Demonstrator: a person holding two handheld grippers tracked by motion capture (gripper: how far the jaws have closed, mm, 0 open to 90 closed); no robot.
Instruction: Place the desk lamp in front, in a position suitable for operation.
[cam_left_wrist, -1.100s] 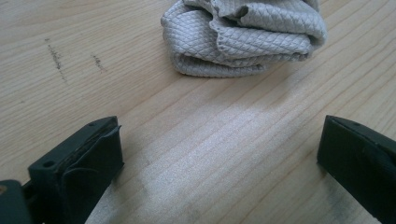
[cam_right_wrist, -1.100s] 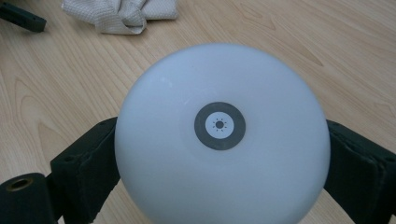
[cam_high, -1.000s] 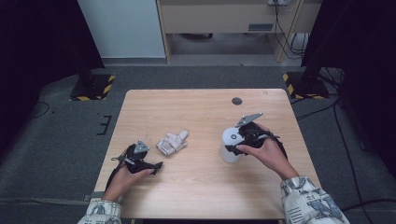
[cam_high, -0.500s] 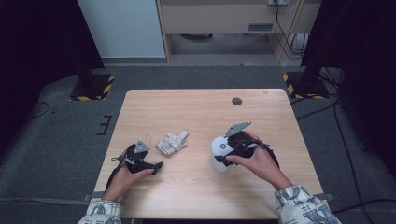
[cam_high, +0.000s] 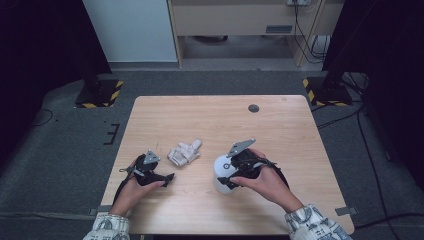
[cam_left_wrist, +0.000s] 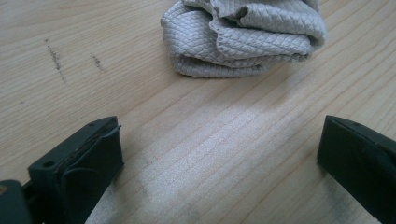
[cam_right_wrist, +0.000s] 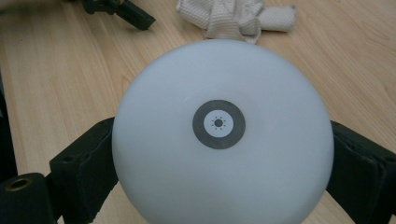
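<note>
The left gripper rests low on the table, jaws wide apart and empty, pointed at the cloth bunched just ahead of it. Right of the cloth, the right gripper clamps the lamp, a white dome with a grey ring button on top, one jaw on each flank. Judged from this, the lamp is in hand; the cloth is not yet picked up, so any wiping is still to come.

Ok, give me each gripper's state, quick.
Left gripper: open, holding nothing, cloth lying just ahead of it.
Right gripper: shut on the white round lamp.
</note>
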